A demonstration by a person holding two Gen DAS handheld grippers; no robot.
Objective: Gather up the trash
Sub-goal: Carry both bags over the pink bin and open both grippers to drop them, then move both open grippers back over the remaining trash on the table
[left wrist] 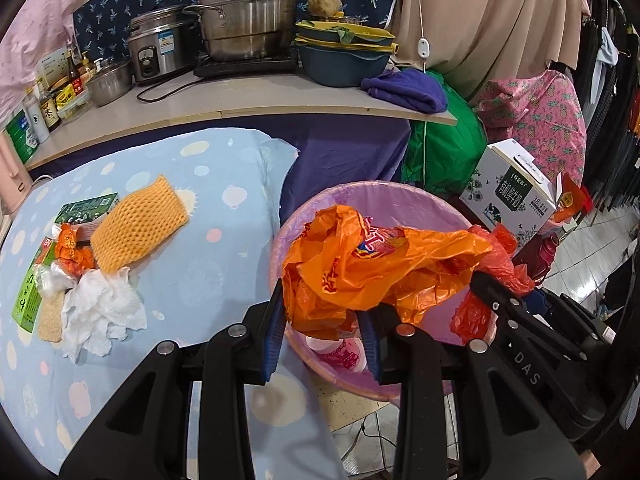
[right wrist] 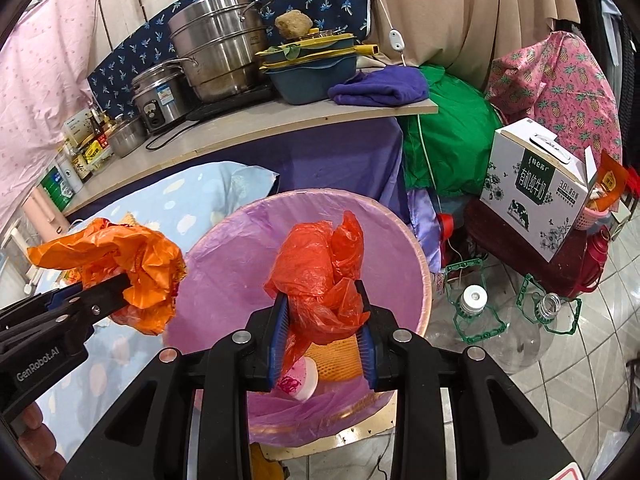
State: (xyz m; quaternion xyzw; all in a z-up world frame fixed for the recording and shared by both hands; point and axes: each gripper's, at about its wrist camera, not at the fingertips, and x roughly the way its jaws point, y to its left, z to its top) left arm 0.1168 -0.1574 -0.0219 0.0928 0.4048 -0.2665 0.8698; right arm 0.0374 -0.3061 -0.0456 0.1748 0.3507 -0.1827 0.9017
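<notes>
My left gripper [left wrist: 322,316] is shut on an orange plastic bag [left wrist: 372,264] and holds it over the pink-lined trash bin [left wrist: 424,204]. My right gripper [right wrist: 324,332] is shut on a red plastic bag [right wrist: 320,272] above the same bin [right wrist: 240,288]; it also shows in the left wrist view [left wrist: 496,280]. The left gripper with its orange bag [right wrist: 120,256] shows at the left of the right wrist view. In the bin lie a yellow foam net [right wrist: 340,356] and a pink-printed cup [right wrist: 300,380]. On the blue spotted cloth [left wrist: 224,248] lie a yellow foam net [left wrist: 136,228], white tissue [left wrist: 100,312], green cartons [left wrist: 86,208] and orange wrappers [left wrist: 70,248].
A shelf [left wrist: 240,100] behind holds steel pots [left wrist: 244,16], a rice cooker [left wrist: 154,48], basins and a purple towel [left wrist: 408,88]. A white milk carton box [right wrist: 536,184] stands right of the bin. Clear plastic bottles [right wrist: 480,320] lie on the tiled floor.
</notes>
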